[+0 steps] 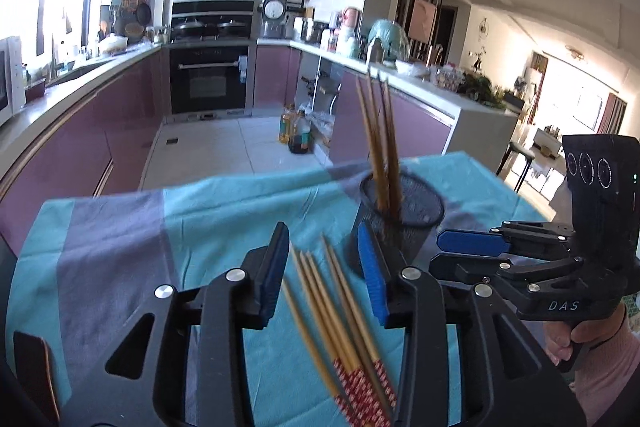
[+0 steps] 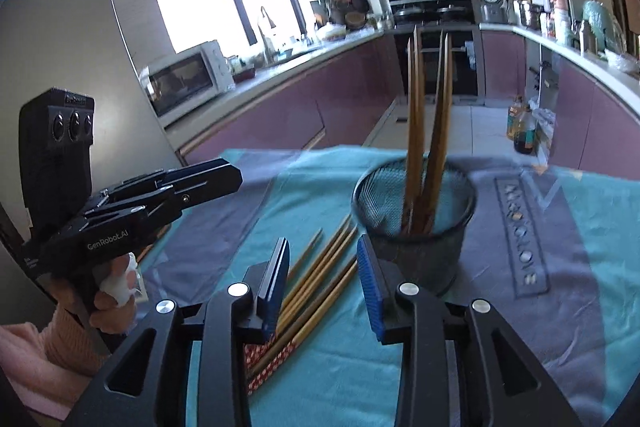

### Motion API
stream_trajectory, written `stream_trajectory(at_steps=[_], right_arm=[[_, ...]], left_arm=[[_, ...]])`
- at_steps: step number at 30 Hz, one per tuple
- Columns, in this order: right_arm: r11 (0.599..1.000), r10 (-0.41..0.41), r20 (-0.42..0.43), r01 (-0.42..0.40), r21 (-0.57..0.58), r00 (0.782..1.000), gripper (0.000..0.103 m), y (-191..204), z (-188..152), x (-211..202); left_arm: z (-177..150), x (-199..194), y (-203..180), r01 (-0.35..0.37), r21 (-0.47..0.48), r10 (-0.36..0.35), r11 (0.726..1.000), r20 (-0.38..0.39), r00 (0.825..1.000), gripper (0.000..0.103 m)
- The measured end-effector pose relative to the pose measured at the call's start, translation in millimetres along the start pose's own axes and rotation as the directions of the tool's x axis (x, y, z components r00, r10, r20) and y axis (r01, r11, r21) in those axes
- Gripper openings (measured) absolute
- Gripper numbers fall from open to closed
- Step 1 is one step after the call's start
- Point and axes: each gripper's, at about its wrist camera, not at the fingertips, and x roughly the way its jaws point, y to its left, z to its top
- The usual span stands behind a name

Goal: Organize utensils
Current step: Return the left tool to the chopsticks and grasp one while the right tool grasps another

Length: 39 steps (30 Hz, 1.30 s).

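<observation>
Black jaws with ribbed blue pads frame both wrist views: the left gripper (image 1: 326, 277) and the right gripper (image 2: 324, 285) each stand partly open, pads apart and pressing on nothing. Loose chopsticks (image 1: 340, 311) lie flat on the teal and grey cloth (image 1: 120, 247), in the gap below the left gripper's pads; from the left wrist their plain wooden tips point toward 11 o'clock and their red-patterned ends toward 5 o'clock. From the right wrist the same bundle fans from 7 o'clock to 1 o'clock, tips just beside the cup. At 1 o'clock of the left gripper stands a round black mesh cup (image 1: 404, 219), upright, with several slim brown chopsticks in the cup (image 1: 380, 147) rising nearly vertical, slightly splayed. A hand (image 2: 110, 301) in a pink sleeve grips the left gripper's handle.
</observation>
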Motion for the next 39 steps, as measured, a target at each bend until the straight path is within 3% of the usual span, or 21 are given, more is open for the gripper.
stream_trajectory(at_steps=[7, 14, 39], right_arm=[[0.999, 0.002, -0.137, 0.004, 0.037, 0.991, 0.033, 5, -26, 43], [0.999, -0.031, -0.179, 0.037, 0.027, 0.983, 0.033, 13, -36, 56], [0.990, -0.140, -0.226, 0.132, -0.051, 0.964, 0.033, 18, -44, 62]], left_arm=[[-49, 14, 11, -0.011, -0.007, 0.010, 1.000, -0.139, 0.990, 0.036], [-75, 31, 8, -0.006, -0.016, 0.003, 1.000, -0.209, 0.978, 0.036], [-91, 55, 3, -0.013, -0.004, 0.011, 1.000, -0.290, 0.957, 0.035]])
